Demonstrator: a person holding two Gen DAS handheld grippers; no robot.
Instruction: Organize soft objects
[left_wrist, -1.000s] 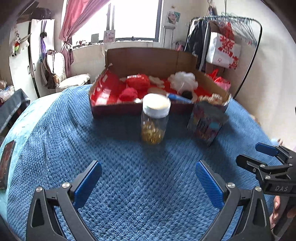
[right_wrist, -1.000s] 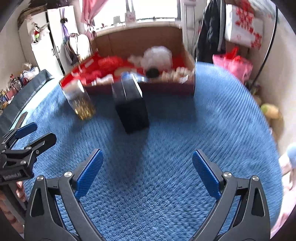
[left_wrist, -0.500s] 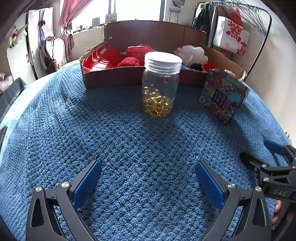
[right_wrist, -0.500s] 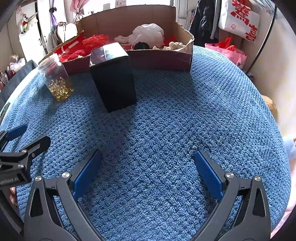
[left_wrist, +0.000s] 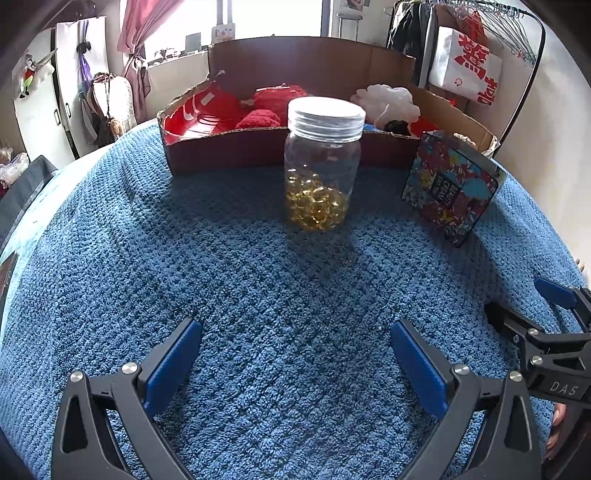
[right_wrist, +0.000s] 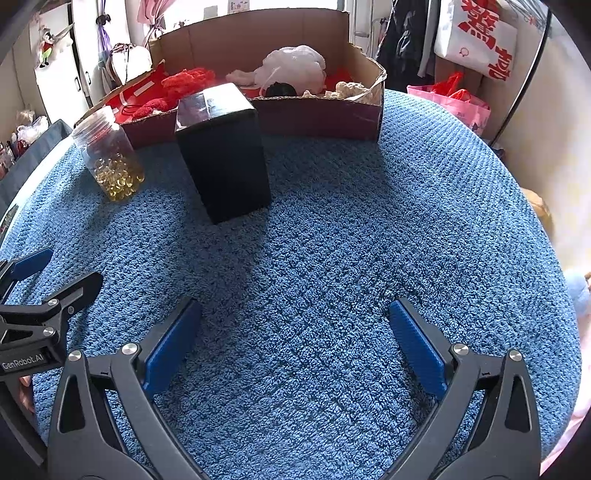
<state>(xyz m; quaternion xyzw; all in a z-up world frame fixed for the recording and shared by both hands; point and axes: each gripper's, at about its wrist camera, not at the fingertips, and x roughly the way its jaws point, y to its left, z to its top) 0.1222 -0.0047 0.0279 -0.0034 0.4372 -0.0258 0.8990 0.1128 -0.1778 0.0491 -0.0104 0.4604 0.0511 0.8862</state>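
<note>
Nearer the left gripper (left_wrist: 295, 354): jar (left_wrist: 322, 162).

The near half of the blue knitted blanket (right_wrist: 332, 277) lies bare and passable. Toward its far edge stand a clear plastic jar with white lid and yellow capsules (left_wrist: 322, 166) and a black box with floral front (right_wrist: 223, 151), near each other with a gap between, just before the open cardboard box (right_wrist: 317, 122).

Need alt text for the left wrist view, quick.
The open left claw hovers over a blue knitted blanket, facing a clear plastic jar of golden capsules. Behind it sits a cardboard box of red and white soft items, a floral box at right.
</note>
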